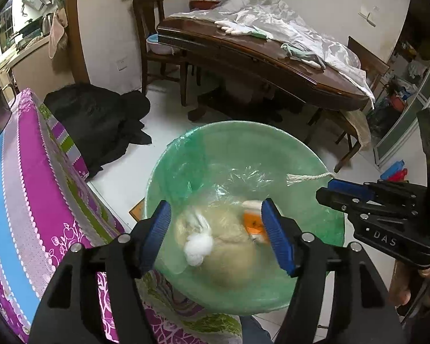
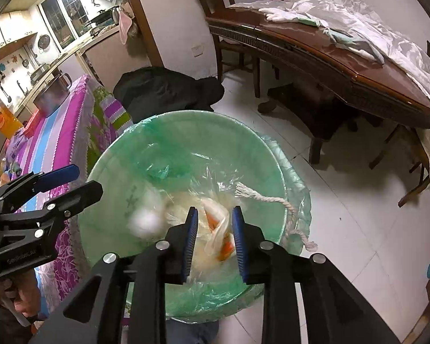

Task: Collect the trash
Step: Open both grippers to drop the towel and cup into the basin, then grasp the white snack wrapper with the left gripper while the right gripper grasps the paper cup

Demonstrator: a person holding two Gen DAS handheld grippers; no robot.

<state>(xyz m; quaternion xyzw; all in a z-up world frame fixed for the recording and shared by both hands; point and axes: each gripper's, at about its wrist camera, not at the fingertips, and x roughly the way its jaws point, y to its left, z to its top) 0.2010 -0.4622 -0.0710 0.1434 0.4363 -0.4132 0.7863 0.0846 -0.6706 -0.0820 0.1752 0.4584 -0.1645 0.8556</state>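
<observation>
A round bin [image 1: 315, 157] lined with a green plastic bag [image 2: 123, 154] stands on the white floor below both grippers. Inside lie a white crumpled tissue [image 1: 197, 246], a pale plastic wad and an orange-and-white wrapper [image 1: 253, 223]. My left gripper [image 1: 216, 209] hangs over the bin, open, with nothing between its blue pads; it also shows in the right wrist view [image 2: 89, 177]. My right gripper [image 2: 215, 212] is over the bin too, jaws a little apart; the blurred wrapper [image 2: 219, 229] shows in the gap below them, untouched. A white cord [image 2: 272, 200] drapes over the rim.
A table under a purple floral cloth [image 1: 28, 177] stands close on the left, with a metal pot [image 2: 53, 91] on it. A dark wooden table [image 1: 272, 66] with gloves and a plastic sheet stands behind, with chairs around. A black cloth [image 1: 100, 120] lies on the floor.
</observation>
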